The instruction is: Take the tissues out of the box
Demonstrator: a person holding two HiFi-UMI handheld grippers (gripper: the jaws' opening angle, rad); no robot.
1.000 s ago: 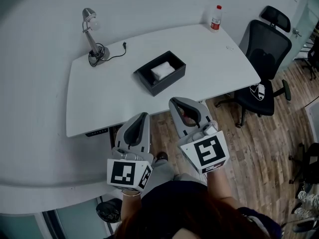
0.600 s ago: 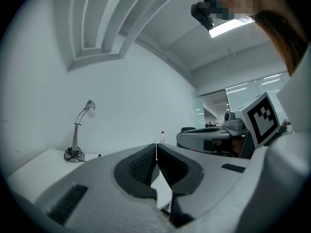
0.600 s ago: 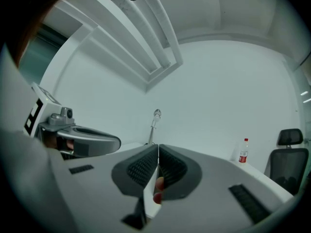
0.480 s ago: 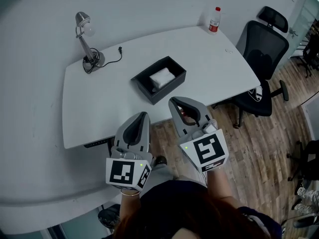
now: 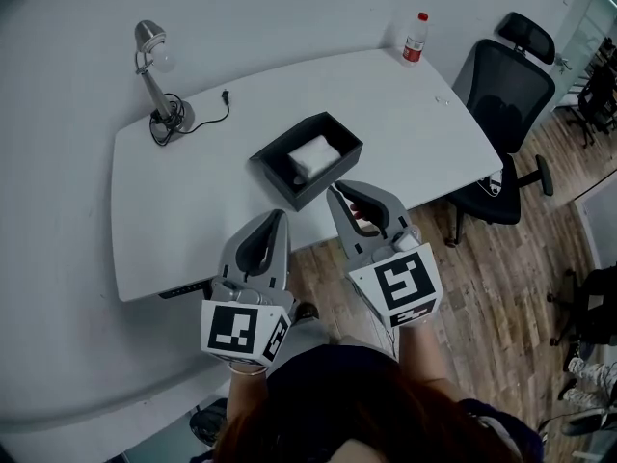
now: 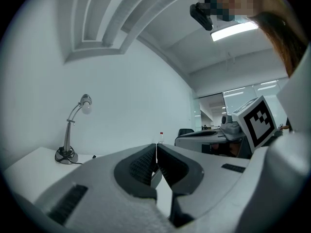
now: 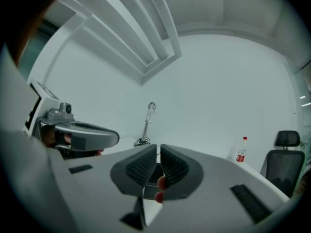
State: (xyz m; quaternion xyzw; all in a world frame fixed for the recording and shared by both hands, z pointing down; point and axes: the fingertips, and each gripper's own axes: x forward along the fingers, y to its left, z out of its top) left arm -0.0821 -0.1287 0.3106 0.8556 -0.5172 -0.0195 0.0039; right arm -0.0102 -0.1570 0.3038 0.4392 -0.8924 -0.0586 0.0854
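Observation:
A black open box point(image 5: 280, 167) stands on the white table point(image 5: 183, 201), with white tissues point(image 5: 313, 154) lying inside it. My left gripper point(image 5: 281, 214) is held level at the table's near edge, short of the box; its jaws meet with nothing between them, as the left gripper view point(image 6: 156, 145) confirms. My right gripper point(image 5: 334, 190) reaches just over the near edge, close to the box's near right corner. Its jaws have just been opening and stand a narrow slit apart point(image 7: 158, 148), with nothing between them.
A desk lamp point(image 5: 154, 75) with a coiled cord stands at the table's far left corner. A red-capped bottle point(image 5: 415, 37) is at the far right corner. A black office chair point(image 5: 506, 95) sits right of the table on the wooden floor point(image 5: 501, 287).
Both grippers have moved forward towards the table and the box; their tips now reach the table's near edge. The box and tissues have not moved.

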